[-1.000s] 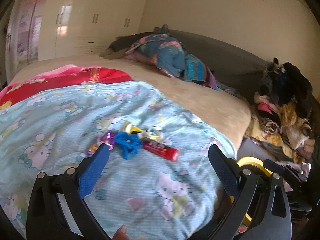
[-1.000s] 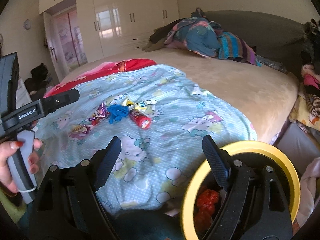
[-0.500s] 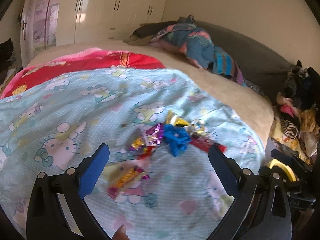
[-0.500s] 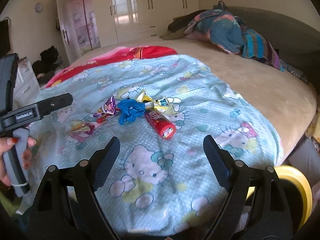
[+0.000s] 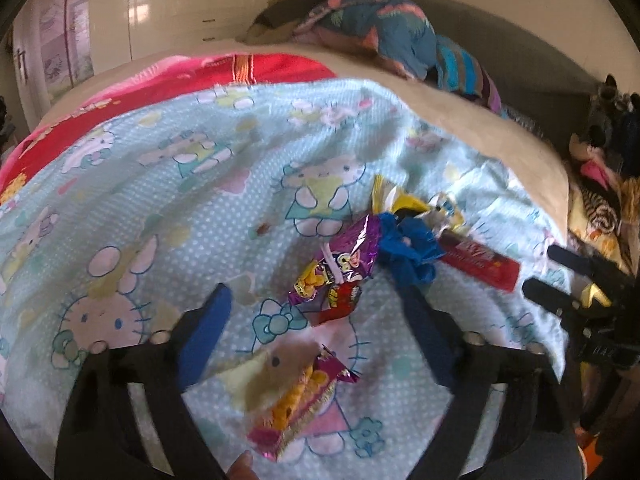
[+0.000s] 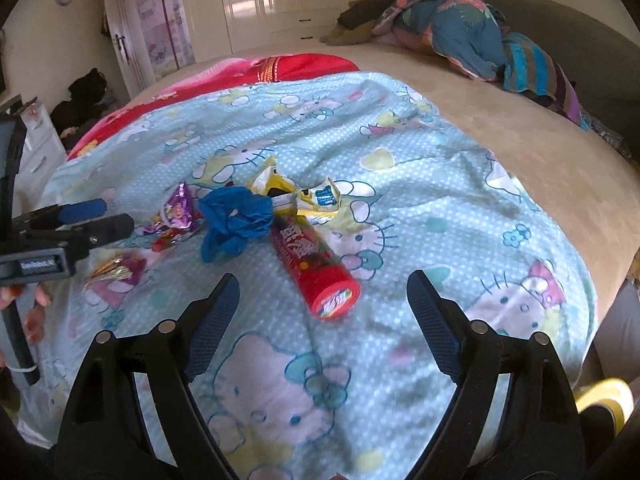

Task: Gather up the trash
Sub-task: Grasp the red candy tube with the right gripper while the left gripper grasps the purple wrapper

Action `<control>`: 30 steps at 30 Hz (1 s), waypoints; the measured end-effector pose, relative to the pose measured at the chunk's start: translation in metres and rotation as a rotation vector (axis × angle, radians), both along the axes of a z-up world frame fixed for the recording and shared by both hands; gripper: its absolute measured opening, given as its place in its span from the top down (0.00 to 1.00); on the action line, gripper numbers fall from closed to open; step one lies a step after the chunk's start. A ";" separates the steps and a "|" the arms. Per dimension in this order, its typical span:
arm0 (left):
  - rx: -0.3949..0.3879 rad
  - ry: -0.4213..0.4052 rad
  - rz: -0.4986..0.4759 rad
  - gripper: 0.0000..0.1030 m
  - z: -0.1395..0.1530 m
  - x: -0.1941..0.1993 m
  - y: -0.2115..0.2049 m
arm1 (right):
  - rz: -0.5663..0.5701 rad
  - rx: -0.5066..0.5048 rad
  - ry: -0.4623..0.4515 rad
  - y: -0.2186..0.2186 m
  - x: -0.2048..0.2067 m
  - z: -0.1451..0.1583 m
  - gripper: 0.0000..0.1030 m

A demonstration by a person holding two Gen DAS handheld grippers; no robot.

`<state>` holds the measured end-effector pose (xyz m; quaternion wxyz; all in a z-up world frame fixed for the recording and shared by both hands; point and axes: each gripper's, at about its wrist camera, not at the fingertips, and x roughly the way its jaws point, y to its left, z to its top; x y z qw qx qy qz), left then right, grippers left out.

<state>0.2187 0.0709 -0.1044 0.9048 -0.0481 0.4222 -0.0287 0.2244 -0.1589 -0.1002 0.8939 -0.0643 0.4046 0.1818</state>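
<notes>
Both grippers have dropped toward the litter on the pale blue cartoon-print blanket (image 6: pixel 440 208). The left gripper (image 5: pixel 316 316), jaws just narrowed yet released and empty, frames the purple foil snack wrapper (image 5: pixel 344 268) at frame centre. The right gripper (image 6: pixel 320 308), also spread and empty, lines up on the red cylindrical candy tube (image 6: pixel 312 264), so pickup looks imminent

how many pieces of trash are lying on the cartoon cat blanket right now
6 that I can tell: a red tube, blue crumpled wad, yellow wrapper behind it, white-blue wrapper beside that, purple wrapper, and a pink-gold wrapper nearest the left gripper. Overlaps may hide more.
</notes>
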 end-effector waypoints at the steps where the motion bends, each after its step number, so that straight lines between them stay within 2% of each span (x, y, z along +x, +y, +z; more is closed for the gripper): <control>1: 0.006 0.011 -0.007 0.23 -0.003 0.003 -0.001 | 0.002 -0.001 0.006 0.001 0.004 -0.002 0.25; 7: 0.003 0.063 -0.046 0.38 -0.017 0.021 -0.003 | 0.014 -0.035 0.033 0.010 0.024 -0.015 0.28; 12: -0.012 0.078 -0.051 0.43 -0.021 0.032 -0.003 | 0.026 -0.051 0.056 0.017 0.035 -0.026 0.35; 15: -0.041 0.086 -0.060 0.48 -0.024 0.037 -0.004 | 0.047 -0.058 0.082 0.024 0.039 -0.032 0.45; 18: -0.066 0.101 -0.052 0.54 -0.029 0.040 -0.004 | 0.069 -0.080 0.109 0.031 0.038 -0.040 0.64; 19: -0.067 0.101 -0.050 0.59 -0.030 0.040 -0.004 | 0.082 -0.082 0.121 0.033 0.036 -0.043 0.71; 22: -0.075 0.105 -0.056 0.71 -0.034 0.036 -0.005 | 0.110 -0.085 0.113 0.037 0.024 -0.045 0.73; 25: -0.089 0.106 -0.054 0.80 -0.037 0.032 -0.005 | 0.101 -0.042 0.125 0.032 0.011 -0.046 0.73; 30: -0.152 0.083 -0.042 0.81 -0.030 0.021 -0.002 | 0.069 0.048 0.156 0.021 -0.009 -0.044 0.73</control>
